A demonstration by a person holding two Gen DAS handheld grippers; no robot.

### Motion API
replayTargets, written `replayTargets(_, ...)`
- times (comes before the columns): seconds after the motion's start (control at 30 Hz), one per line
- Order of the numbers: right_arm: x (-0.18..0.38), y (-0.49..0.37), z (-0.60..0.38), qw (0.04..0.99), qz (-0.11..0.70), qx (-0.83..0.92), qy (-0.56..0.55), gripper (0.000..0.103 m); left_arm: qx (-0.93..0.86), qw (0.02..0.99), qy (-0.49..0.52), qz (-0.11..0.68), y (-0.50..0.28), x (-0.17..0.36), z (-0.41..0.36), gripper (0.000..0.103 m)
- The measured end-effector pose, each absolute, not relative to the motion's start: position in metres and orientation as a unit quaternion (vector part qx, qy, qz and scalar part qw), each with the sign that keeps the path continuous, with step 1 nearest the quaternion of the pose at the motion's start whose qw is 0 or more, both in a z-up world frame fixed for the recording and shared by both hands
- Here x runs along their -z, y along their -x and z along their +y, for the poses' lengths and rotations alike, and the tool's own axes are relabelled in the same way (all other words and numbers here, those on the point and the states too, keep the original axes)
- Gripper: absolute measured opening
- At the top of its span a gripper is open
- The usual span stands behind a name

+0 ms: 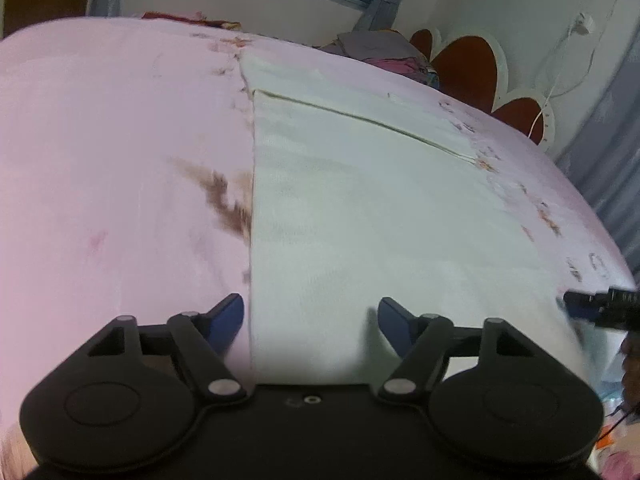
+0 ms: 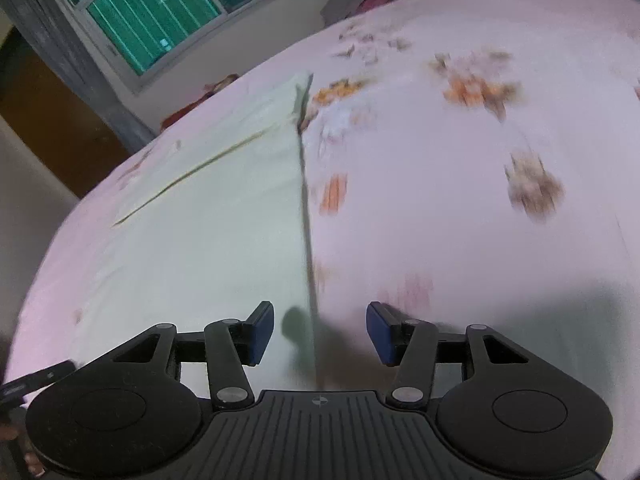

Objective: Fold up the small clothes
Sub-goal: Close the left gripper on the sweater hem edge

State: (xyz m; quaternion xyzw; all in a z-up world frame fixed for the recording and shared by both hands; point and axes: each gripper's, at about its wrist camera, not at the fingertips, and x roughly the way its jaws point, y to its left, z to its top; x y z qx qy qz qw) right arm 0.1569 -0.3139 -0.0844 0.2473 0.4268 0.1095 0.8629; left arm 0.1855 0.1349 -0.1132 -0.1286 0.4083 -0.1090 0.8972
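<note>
A pale white garment lies flat on the pink flowered bedsheet, with a hem line crossing its far part. My left gripper hovers open over the garment's near left edge, which runs between its blue pads; nothing is pinched. In the right wrist view the same garment fills the left half. Its right edge runs between the fingers of my right gripper, which is open and empty. The right gripper shows at the left wrist view's right edge. The left gripper shows at the right wrist view's lower left.
A pile of coloured clothes lies at the bed's far side, beside a white headboard with red heart shapes. A red cloth rests on the far edge. A window and grey curtains stand behind the bed.
</note>
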Motion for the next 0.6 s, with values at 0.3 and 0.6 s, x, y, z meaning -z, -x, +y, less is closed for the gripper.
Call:
replayTargets(0.3, 0.087, -0.094, -0.325, 0.833, 0.431, -0.156, -0.309, 0.039, 0.113, 0.877, 0.239, 0.402, -0.135, 0.121, 0.154, 0.053)
replayTargets(0.6, 0.093, -0.105, -0.33, 0.812, 0.414, -0.167, -0.375, 0.039, 0.134, 0.84, 0.353, 0.389, -0.155, 0.142, 0.169, 0.049)
